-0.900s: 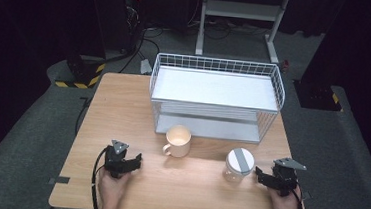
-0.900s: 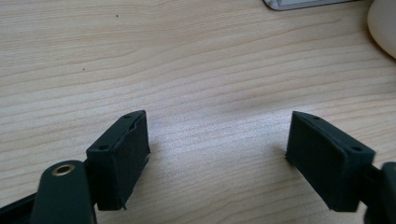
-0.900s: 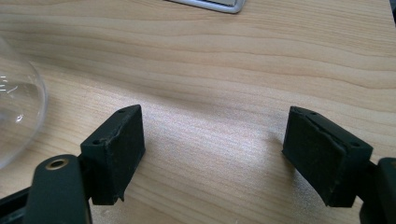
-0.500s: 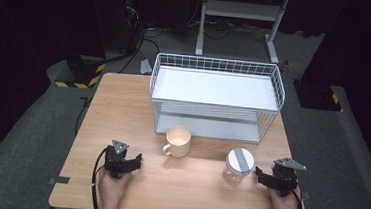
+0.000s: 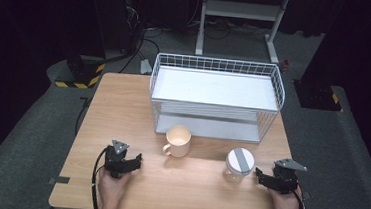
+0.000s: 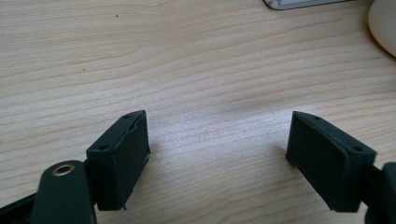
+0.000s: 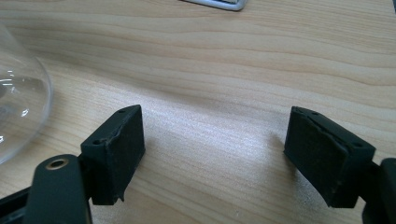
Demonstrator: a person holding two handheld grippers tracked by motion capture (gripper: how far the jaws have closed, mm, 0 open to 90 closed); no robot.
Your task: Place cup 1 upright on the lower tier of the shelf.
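Note:
A cream mug stands on the wooden table in front of a white wire rack. To its right sits a clear glass jar with a grey lid. My left gripper rests near the front left, open, with bare wood between its jaws; the mug's edge shows at top right there. My right gripper rests at the front right just beside the jar, open and holding nothing. The jar's glass wall curves in at the left of the right gripper view.
The two-tier wire rack fills the back middle of the table, its base edge visible ahead of the right gripper. A metal stand and cables lie on the floor beyond. A yellow-black striped block sits left of the table.

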